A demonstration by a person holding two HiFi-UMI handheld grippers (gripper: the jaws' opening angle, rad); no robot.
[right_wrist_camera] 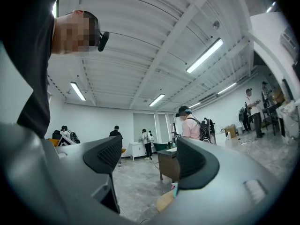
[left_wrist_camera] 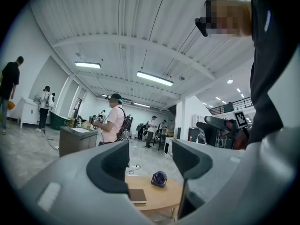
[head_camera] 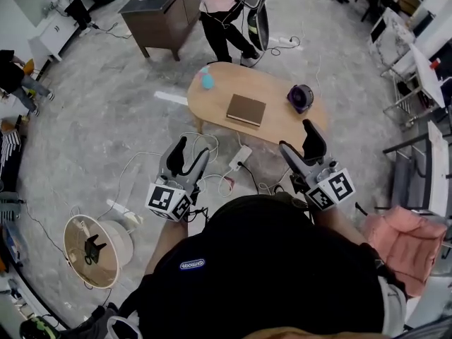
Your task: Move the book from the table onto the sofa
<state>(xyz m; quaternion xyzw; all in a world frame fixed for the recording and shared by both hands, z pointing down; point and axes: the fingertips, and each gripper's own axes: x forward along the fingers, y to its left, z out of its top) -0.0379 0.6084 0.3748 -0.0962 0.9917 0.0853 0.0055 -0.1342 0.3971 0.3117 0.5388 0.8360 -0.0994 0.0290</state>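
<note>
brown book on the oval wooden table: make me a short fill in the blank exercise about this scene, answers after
The flat brown book lies closed on the oval light-wood ___. In the head view the round purple object sits to the book's ___. The left gripper and the right gripper both have their jaws ___, with nothing between them.
Missing words: table; right; open.

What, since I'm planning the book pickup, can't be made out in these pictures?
Book: cover print too small, head view; left gripper view, one corner behind a jaw.
Table: right gripper view shows only a sliver; the right gripper hides the rest.
Sofa: none clearly seen; pink seat cut by head view's right edge.
</note>
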